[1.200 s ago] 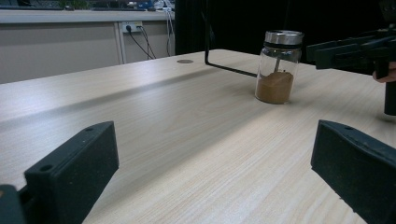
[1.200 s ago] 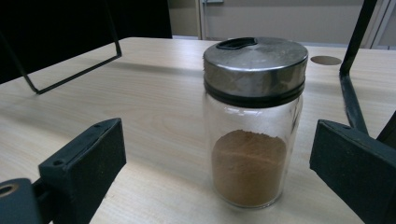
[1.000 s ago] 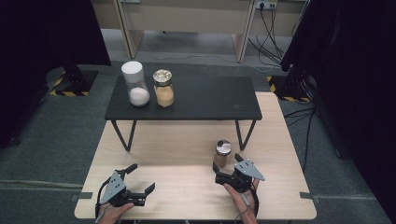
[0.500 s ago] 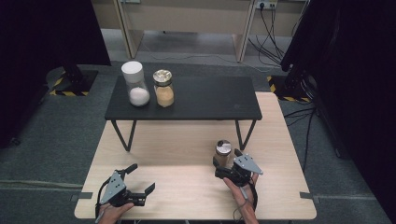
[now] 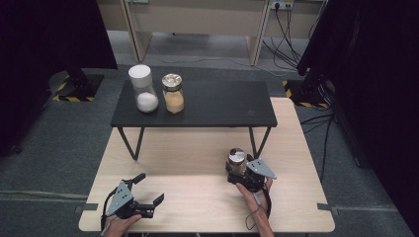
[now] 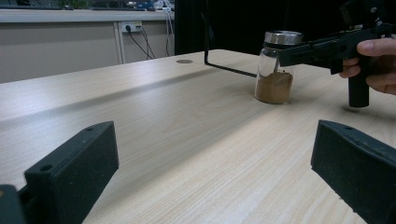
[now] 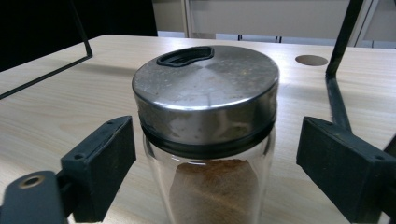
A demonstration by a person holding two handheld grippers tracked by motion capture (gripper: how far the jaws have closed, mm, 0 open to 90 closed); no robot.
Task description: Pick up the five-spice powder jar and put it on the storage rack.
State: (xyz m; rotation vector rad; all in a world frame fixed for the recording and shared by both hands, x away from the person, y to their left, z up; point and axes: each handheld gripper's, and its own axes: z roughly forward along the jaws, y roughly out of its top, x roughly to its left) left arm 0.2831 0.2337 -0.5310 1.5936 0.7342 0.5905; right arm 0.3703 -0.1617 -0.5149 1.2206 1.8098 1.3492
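While the spice jar (image 7: 205, 135) is standing on the desk (image 5: 197, 158):
right claw (image 5: 239, 170): closing in around it, pads not touching yet
left claw (image 5: 148, 190): sitting spread wide, nothing in it

Glass jar (image 7: 205, 186), brushed metal lid (image 7: 205, 88); pale matt wood-grain table (image 5: 197, 163).

Each hand carried a black pistol-shaped gripper. The left gripper (image 5: 141, 197) bore a grey three-cornered plate (image 5: 120, 197) on top, and its two jaws were flat, blocky black pads, one showing small round holes near its base. The right gripper (image 5: 237, 170) had a like grey plate (image 5: 260, 169), a stubby black handle (image 6: 358, 89), and a thin grey cable (image 5: 257, 212) that trailed back along the forearm. By its near jaw sat a dark metal eyelet (image 7: 31, 181). Both forearms were bare, without sleeves.
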